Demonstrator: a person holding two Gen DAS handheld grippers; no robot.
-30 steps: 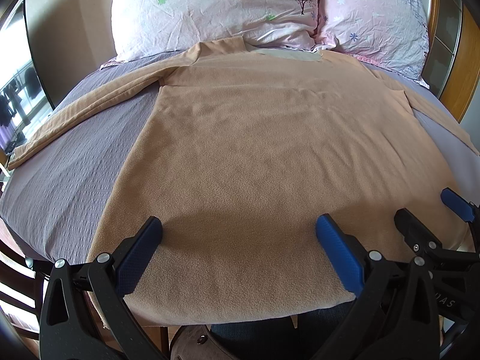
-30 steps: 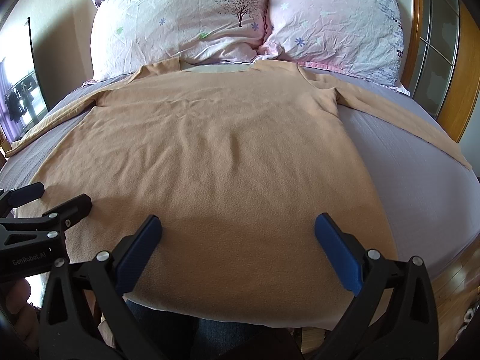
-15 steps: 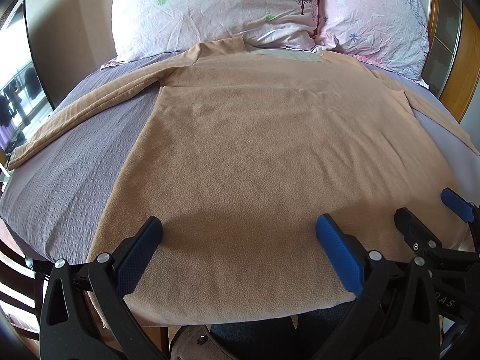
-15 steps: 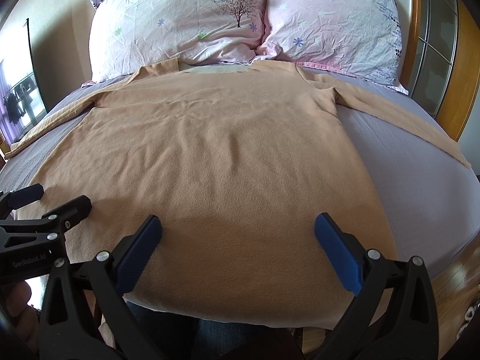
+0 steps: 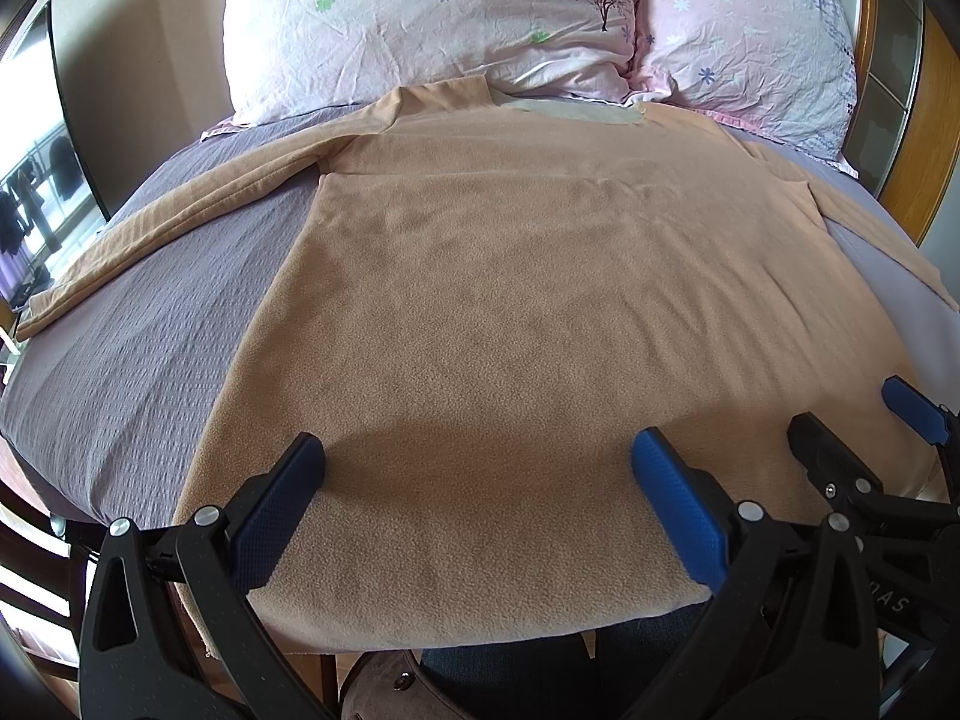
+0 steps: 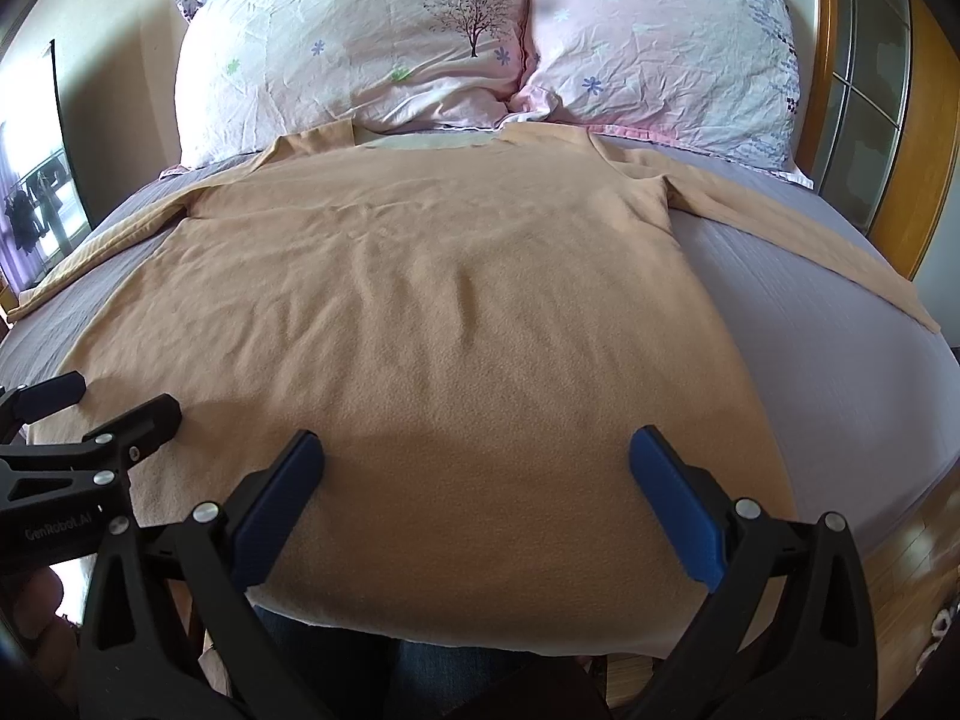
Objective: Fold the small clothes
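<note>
A tan long-sleeved shirt [image 5: 540, 300] lies flat on the bed, collar toward the pillows, both sleeves spread out sideways; it also shows in the right wrist view [image 6: 432, 312]. My left gripper [image 5: 477, 480] is open and empty, hovering over the hem at its left part. My right gripper [image 6: 477, 480] is open and empty over the hem at its right part. Each gripper shows in the other's view: the right gripper [image 5: 852, 420] at the right edge, the left gripper [image 6: 114, 402] at the left edge.
The shirt rests on a purple-grey bedsheet [image 5: 132, 348]. Two pink floral pillows [image 6: 384, 48] lean at the head of the bed. A wooden headboard with glass panels [image 6: 870, 120] stands at the right. The hem hangs over the near bed edge [image 6: 480, 642].
</note>
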